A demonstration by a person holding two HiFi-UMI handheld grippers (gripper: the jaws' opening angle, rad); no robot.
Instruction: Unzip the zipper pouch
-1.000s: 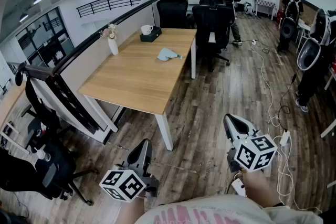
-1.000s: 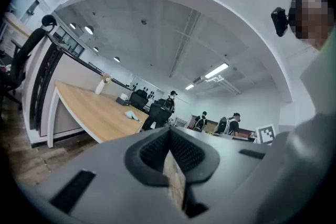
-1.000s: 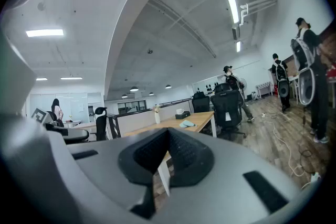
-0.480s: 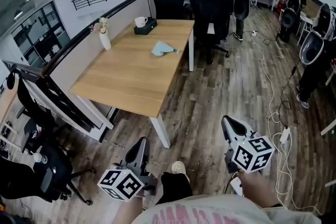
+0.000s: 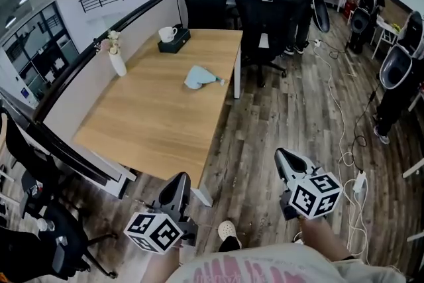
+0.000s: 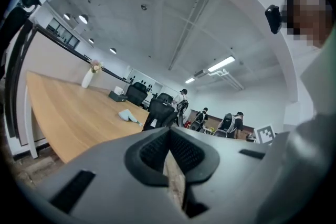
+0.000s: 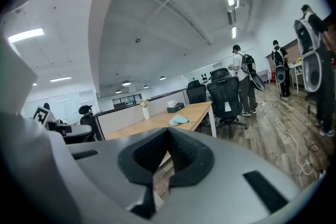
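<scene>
Zipper pouch out of reach, approach step in hand, nothing unzipped yet.

The long wooden bench fills the middle of the head view, and the pale blue pouch lies flat on its far half, near the right edge, well apart from the white vase and the mug at the far end. The left gripper and right gripper hang low over the floor, short of the bench's near corner, each with its fingers pressed together and nothing between them. Next, I judge, both must reach the pouch and open. One should pin the fabric and the other pinch the slider. A small tab at its right end may be the pull, but it is too small to tell.
</scene>
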